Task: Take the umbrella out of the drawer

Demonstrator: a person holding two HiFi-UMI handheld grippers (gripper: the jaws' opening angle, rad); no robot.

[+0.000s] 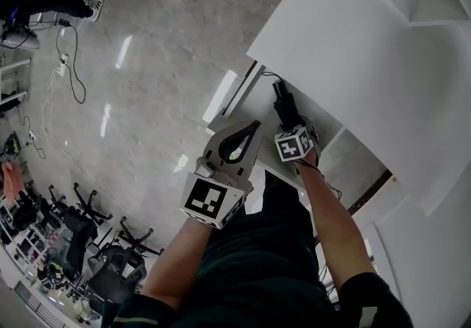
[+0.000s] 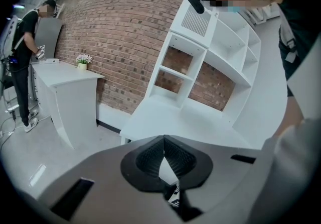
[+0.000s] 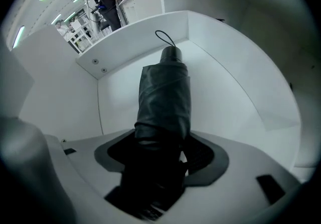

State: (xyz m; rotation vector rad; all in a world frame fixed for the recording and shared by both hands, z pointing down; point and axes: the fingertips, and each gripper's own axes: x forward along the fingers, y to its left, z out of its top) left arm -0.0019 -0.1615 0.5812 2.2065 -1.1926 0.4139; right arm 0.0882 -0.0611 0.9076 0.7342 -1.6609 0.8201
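Note:
A folded black umbrella [image 3: 163,97] lies lengthwise in the open white drawer [image 3: 125,27], with its wrist cord at the far end. In the head view the umbrella [image 1: 280,91] shows in the drawer [image 1: 257,107] under the white desk edge. My right gripper [image 3: 160,142] points steeply down over the umbrella's near end, jaws spread wide on either side of it. A thin gap shows at the right pad, so it is open. My left gripper [image 1: 254,126] hangs just left of the drawer, in front of my body. Its tips meet and it holds nothing [image 2: 164,140].
The white desk top [image 1: 353,40] overhangs the drawer's back. White shelving [image 2: 210,52] stands against a brick wall. A person [image 2: 22,52] works at a white counter [image 2: 65,75] far left. Office chairs [image 1: 81,223] and floor cables [image 1: 70,62] lie left of me.

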